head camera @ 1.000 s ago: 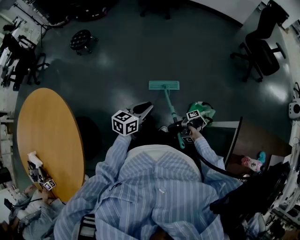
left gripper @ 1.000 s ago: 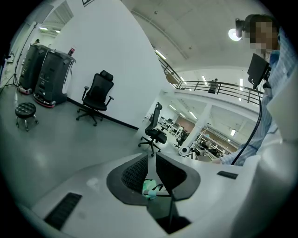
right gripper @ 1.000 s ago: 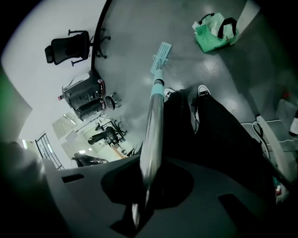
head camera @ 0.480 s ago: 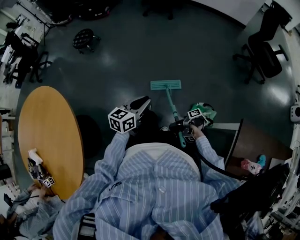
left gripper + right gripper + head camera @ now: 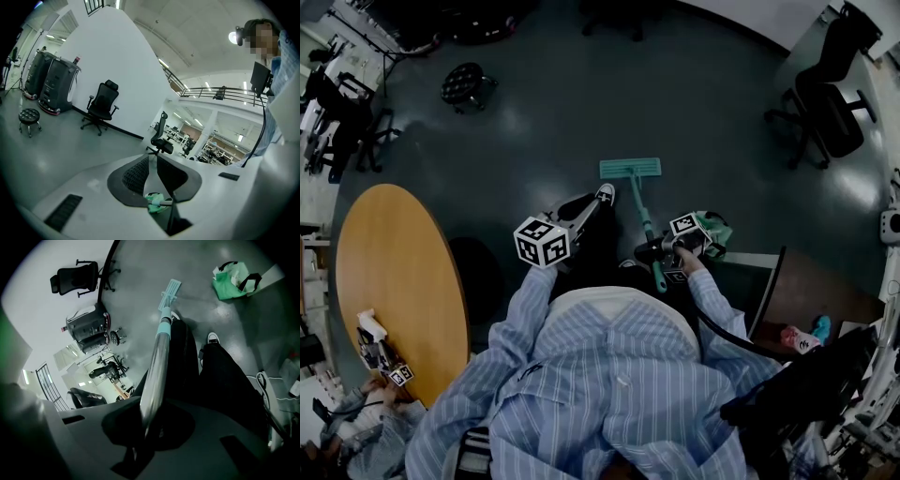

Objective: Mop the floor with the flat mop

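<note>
The flat mop lies with its teal head (image 5: 630, 168) on the dark floor ahead of the person's feet. Its handle (image 5: 643, 220) slopes back to my right gripper (image 5: 664, 255), which is shut on it near the top. In the right gripper view the metal handle (image 5: 157, 362) runs out from between the jaws to the teal mop head (image 5: 169, 291). My left gripper (image 5: 584, 208) is held in the air left of the handle, apart from it. In the left gripper view its jaws stand close together with nothing between them (image 5: 153, 176).
A round wooden table (image 5: 394, 281) fills the left side, with another person's hands at its near edge. A green bag (image 5: 712, 230) sits on the floor to the right of the handle. A stool (image 5: 464, 82) and an office chair (image 5: 825, 94) stand farther off.
A shoe has stepped forward beside the mop handle. The left gripper has drifted a little to the left. The mop head has barely moved.
</note>
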### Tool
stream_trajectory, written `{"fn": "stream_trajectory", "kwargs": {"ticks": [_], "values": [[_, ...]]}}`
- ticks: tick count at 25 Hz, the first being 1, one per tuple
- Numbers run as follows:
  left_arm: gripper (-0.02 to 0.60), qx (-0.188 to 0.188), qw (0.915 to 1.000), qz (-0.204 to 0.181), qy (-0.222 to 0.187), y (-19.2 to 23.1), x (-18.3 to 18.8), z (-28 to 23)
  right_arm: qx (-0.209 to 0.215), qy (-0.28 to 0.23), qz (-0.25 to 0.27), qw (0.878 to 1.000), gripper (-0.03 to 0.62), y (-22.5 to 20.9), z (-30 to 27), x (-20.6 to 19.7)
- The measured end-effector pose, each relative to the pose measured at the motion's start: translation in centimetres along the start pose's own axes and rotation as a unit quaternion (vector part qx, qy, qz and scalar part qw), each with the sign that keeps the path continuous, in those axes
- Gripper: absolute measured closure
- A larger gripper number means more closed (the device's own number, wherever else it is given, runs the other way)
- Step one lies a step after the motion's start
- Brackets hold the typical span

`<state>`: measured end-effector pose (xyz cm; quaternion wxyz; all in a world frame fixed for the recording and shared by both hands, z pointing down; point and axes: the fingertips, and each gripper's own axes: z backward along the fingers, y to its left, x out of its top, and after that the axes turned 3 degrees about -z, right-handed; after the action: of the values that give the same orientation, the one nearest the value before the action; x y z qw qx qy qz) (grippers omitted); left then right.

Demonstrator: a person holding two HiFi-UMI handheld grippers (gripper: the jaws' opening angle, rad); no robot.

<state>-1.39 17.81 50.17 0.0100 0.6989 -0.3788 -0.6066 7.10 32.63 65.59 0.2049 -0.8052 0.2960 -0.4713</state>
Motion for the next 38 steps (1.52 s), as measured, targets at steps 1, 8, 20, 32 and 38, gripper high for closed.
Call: {"fn": "stream_trajectory", "kwargs": {"ticks": [1, 8, 20, 32, 38], "values": [[0.524, 0.0, 1.0, 0.002, 0.002, 0.4, 0.1, -0.3, 0.0, 0.0, -0.001, 1.0, 0.562, 0.4, 0.0, 0.5], [0.523, 0.002, 0.9997, 0.025, 0.007, 5.1, 1.7, -3.9, 0.006, -0.002, -0.003, 1.0, 0.562, 5.1, 0.7, 5.1], [0.523, -0.006, 0.9993, 0.03, 0.024, 16.0, 9.5, -13.6, 0.004, -0.001, -0.016, 1.0, 0.562, 17.5, 3.1, 17.4], [0.523, -0.025, 0.9974, 0.032, 0.059, 25.7, 14.4, -20.9, -0.017, -0.01, 0.002, 1.0, 0.562, 32.1, 3.0, 33.5], [0.523, -0.008, 0.998, 0.032, 0.054, 30.7, 15.7, -23.1, -0.021, -0.022, 0.013, 0.999, 0.562, 38.5, 2.3, 42.3]]}}
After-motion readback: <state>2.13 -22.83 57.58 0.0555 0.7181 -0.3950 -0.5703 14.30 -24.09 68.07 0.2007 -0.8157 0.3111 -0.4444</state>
